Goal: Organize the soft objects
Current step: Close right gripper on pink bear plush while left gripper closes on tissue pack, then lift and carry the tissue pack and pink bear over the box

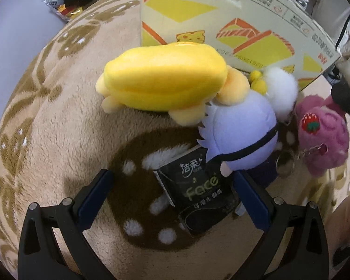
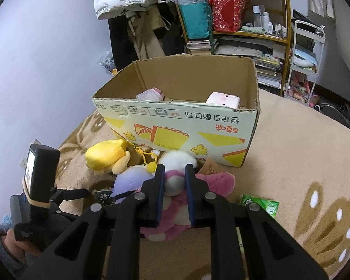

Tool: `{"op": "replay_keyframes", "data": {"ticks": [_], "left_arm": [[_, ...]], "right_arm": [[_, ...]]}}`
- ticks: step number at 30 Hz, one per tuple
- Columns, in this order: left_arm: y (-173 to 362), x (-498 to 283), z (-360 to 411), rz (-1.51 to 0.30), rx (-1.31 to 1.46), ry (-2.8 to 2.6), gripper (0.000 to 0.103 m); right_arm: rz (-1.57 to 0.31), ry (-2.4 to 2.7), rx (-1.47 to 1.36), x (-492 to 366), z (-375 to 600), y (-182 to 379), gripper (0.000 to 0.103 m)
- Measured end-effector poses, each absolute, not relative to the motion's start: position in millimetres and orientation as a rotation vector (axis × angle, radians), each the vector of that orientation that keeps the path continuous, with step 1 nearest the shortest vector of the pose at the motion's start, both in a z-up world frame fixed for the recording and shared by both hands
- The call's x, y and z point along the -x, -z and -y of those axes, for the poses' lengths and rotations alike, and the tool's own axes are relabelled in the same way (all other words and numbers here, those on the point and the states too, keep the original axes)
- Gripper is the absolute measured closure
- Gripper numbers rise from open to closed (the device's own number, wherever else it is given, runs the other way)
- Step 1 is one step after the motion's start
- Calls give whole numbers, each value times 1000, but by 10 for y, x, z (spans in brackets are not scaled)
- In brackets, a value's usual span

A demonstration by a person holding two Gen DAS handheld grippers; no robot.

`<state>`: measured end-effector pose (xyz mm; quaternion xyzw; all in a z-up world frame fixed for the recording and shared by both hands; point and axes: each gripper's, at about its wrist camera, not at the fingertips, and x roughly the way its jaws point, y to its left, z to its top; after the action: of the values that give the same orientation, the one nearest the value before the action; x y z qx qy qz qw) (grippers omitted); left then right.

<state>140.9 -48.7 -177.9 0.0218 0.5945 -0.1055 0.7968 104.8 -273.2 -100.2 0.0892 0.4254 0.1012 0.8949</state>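
Note:
Several plush toys lie on the beige blanket in front of a cardboard box. My right gripper is shut on the pink plush, its pads pinching the toy's pink and white part. The pink plush also shows in the left wrist view. My left gripper is open and empty, low over a black tissue pack. A yellow plush, a lavender plush and a white fluffy plush lie just beyond it. The box holds two pale pink soft items.
A green packet lies on the blanket right of the pink plush. A keyring on a chain hangs from the pink plush. A shelf and a white cart stand behind the box.

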Motion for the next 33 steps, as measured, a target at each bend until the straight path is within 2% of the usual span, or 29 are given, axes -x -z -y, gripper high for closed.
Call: {"op": "replay_keyframes", "data": {"ticks": [4,6,8,10,12,17,23,33], "left_arm": [[1807,-1408,499,-1286,-70,219,5],[1837,-1393,515,-1300,-115,201,17],[1833,-1364,539,-1297,-146,201,21],[1810,-1340,524,-1296,-138,210,31],[1769,-1295,492,-1282,-149,192,56],[1642,-1247,374,-1235,-112,186,59],[1176,-1073,353,-1007,-168,104,59],[369,-958,361,-820,-145,115,59]], "right_arm": [[-881,-207,-182,-1043,2712,1005,85],[-877,-202,-178,-1041,2714,1008,85],[-878,-201,-181,-1037,2733,1003,85],[-880,-199,-182,-1038,2740,1006,85],[-882,-199,-182,-1039,2747,1008,85],[-868,-188,-161,-1001,2726,965,85],[-801,-200,-158,-860,2734,775,85],[-656,-209,-165,-719,2753,239,85]]}}
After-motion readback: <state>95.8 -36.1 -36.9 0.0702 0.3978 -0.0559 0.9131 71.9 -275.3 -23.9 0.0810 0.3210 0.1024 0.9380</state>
